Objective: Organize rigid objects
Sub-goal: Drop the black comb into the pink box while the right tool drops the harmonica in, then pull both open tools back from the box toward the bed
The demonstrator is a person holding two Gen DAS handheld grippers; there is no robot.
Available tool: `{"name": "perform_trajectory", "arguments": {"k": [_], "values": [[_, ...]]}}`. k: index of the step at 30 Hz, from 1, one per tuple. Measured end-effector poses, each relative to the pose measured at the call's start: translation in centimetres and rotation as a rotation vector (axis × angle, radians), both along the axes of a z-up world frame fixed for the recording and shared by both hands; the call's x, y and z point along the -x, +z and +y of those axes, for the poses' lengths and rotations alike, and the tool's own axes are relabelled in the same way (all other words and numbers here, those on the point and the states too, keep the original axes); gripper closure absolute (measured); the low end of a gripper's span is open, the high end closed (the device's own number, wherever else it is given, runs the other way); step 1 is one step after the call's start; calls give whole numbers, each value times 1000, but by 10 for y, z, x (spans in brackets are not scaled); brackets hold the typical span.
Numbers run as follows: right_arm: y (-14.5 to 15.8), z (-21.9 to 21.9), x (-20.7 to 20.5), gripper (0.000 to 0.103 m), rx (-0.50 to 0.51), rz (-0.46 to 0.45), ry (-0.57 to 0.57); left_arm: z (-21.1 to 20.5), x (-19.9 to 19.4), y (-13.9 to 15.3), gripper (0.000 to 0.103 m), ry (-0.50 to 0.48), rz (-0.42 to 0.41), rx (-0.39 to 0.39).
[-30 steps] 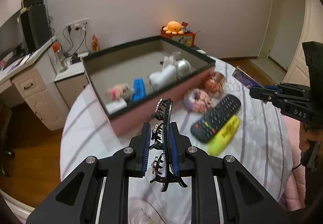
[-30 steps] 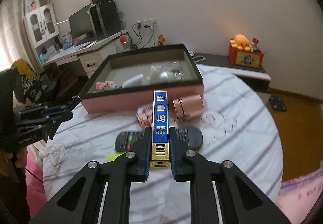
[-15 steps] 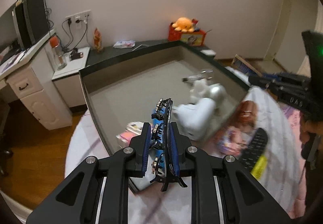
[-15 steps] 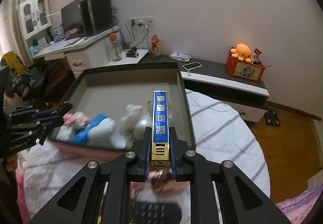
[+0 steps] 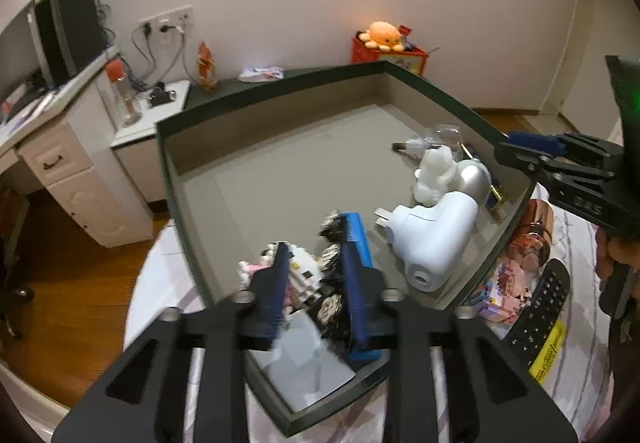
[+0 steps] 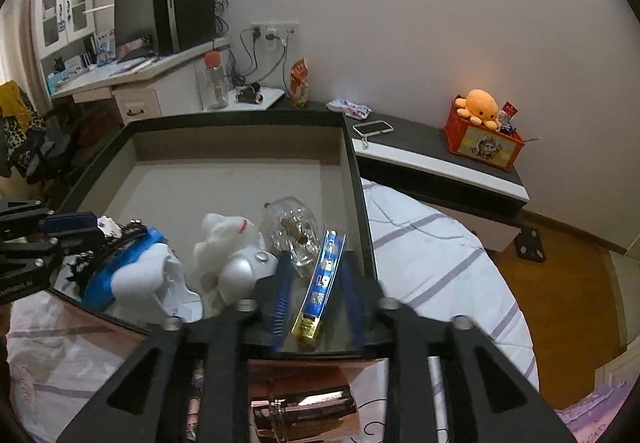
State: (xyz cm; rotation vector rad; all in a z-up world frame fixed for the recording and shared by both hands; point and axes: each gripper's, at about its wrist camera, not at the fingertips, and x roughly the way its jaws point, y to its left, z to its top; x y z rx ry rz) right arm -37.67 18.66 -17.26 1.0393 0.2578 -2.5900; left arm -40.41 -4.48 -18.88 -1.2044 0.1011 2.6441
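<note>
Two grippers are releasing at once over the box (image 5: 168, 179). In the left wrist view the left gripper (image 5: 318, 283), at lower centre of the frame, has its jaws opening; the black hair claw (image 5: 330, 275) sits between them, blurred, against the right-hand pad, and whether that pad yet clears it cannot be told. In the right wrist view the right gripper (image 6: 316, 295), at lower centre, is likewise opening; the blue-and-gold bar (image 6: 322, 283) lies tilted between the pads with a gap on both sides, over the near right corner of the box. Step in hand, by judgement: depositing both items among the white charger (image 5: 434, 239), white toy (image 5: 434, 169) and glass bottle (image 6: 292, 231) already inside. The next move probably calls for opening fully, lifting clear of the rim, then turning to the items outside the box: the remote (image 5: 536, 311), copper jar (image 5: 534, 231) and pink block pack (image 5: 504, 291) at right of the left view. Compared with a second earlier, both jaws were then clamped narrow on their items, the grippers stood short of the box above the striped cloth, and the box lay farther up each frame.
</note>
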Motion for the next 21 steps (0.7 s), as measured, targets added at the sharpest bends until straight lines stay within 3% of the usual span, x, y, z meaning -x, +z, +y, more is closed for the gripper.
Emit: {"name": "perform_trajectory", "arguments": {"k": [1,3,6,11,15,21], "values": [[2,0,-1,54,8,8,0,-1,-2,2,45,11,6,-1],[9,3,-8,49,36,21,-3,-6,-14,10,28,27,36,-17],[18,7,-18,48,69,18,-8,-11,-35,25,14,54,89,-23],[39,16,-53,25,119,44,-13,-20,-83,46,4,116,168,-34],[51,20,-89,25,149,73,8,-22,-121,56,1,157,216,-34],[65,22,-137,20,141,149,-5,-6,-172,62,0,152,262,73]]}}
